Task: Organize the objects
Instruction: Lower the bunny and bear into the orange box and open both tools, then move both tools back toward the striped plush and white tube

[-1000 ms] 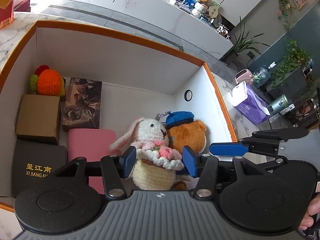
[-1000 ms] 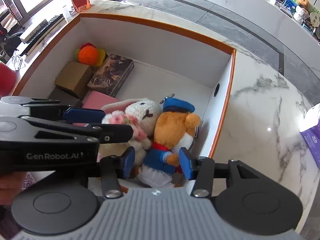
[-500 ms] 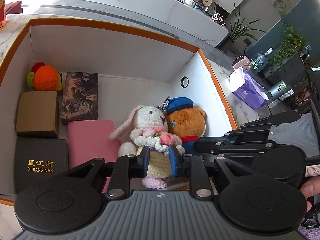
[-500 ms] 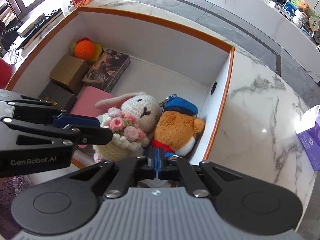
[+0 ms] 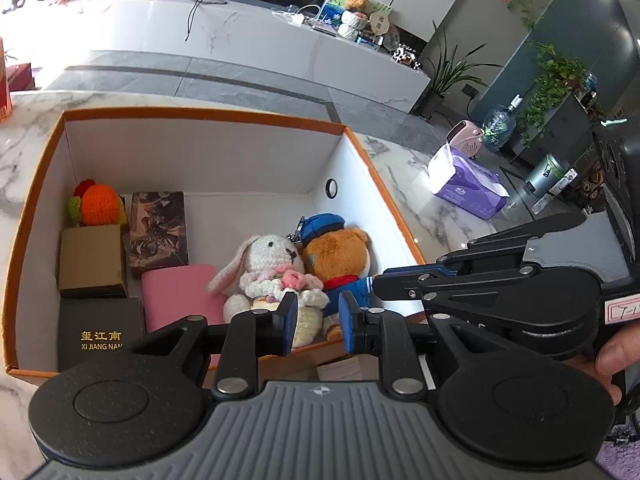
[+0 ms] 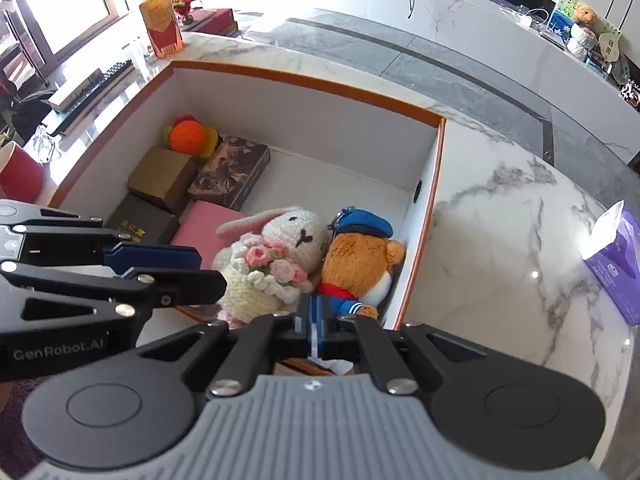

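The bunny (image 5: pixel 272 264) and the bear (image 5: pixel 336 256) sit side by side in the box (image 5: pixel 200 114), toward its 4 o'clock corner. The left gripper (image 5: pixel 318 320) is half-closed on nothing, and the right gripper (image 6: pixel 316 328) is clenched and looks empty. Placing seems finished; the next move probably calls for clearing the rim and seeking anything left on the counter (image 6: pixel 500 240).

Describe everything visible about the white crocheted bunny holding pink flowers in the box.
The white crocheted bunny has long pink-lined ears, stitched black eyes and nose, a cream knitted skirt and a pink yarn rose bouquet at its chest. It sits upright near the front wall of the orange-rimmed white box, leaning against the orange plush bear in a blue cap. No gripper holds it.
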`<state>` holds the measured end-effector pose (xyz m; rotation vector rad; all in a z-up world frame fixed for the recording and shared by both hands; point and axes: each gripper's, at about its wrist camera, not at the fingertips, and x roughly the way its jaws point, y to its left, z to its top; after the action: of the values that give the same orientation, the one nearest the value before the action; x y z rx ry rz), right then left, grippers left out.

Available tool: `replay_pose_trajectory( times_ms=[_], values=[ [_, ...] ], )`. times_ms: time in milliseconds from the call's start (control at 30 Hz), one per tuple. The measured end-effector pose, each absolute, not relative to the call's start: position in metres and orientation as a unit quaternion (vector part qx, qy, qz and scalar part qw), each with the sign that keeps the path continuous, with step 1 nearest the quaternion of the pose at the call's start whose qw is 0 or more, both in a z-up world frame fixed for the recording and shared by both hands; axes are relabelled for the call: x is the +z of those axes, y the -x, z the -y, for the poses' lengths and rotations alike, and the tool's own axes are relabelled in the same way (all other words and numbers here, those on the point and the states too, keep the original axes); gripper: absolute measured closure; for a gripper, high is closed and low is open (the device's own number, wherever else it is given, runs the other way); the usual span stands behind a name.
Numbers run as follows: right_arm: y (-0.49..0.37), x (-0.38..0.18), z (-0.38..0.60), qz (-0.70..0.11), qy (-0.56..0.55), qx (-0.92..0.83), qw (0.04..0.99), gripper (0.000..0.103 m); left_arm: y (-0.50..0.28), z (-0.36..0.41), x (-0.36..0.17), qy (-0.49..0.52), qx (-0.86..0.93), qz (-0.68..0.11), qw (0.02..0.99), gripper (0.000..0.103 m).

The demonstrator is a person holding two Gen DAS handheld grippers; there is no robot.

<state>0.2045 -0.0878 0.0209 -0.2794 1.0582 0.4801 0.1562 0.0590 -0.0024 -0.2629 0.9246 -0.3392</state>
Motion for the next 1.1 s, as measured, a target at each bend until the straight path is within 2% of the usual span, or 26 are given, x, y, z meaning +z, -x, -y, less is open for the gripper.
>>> replay_pose_trajectory(
  times_ms=[333, 667, 700, 767, 900, 1033, 1100],
  values=[
    [-0.15, 0.068, 0.109, -0.442, 0.093, 0.221, 0.864, 0.098, -0.099, -0.044, 0.043, 0.072, -0.17, -0.387, 0.903, 0.076],
    [-0.096, 0.078, 0.127, -0.41, 0.052, 0.196, 0.889, 0.093, -0.054, -0.034, 0.05, 0.043, -0.15, -0.346, 0.925, 0.068],
    [-0.091, 0.077, 0.129, -0.409, 0.046, 0.192, 0.891, 0.092, -0.053, -0.034, 0.049, 0.044, -0.148, -0.346, 0.925, 0.068],
    [-0.083, 0.073, 0.131, -0.407, 0.039, 0.182, 0.894, 0.082, -0.049, -0.035, 0.046, 0.049, -0.145, -0.348, 0.925, 0.068],
    [-0.068, 0.06, 0.136, -0.405, 0.03, 0.159, 0.9, 0.079, -0.043, -0.034, 0.034, 0.053, -0.141, -0.357, 0.922, 0.068],
    [-0.057, 0.041, 0.139, -0.413, 0.006, 0.143, 0.899, 0.067, -0.039, -0.029, 0.017, 0.054, -0.138, -0.369, 0.918, 0.066],
    [-0.05, 0.031, 0.141, -0.414, 0.0, 0.132, 0.901, 0.065, -0.035, -0.025, 0.007, 0.05, -0.142, -0.381, 0.912, 0.064]
  ],
)
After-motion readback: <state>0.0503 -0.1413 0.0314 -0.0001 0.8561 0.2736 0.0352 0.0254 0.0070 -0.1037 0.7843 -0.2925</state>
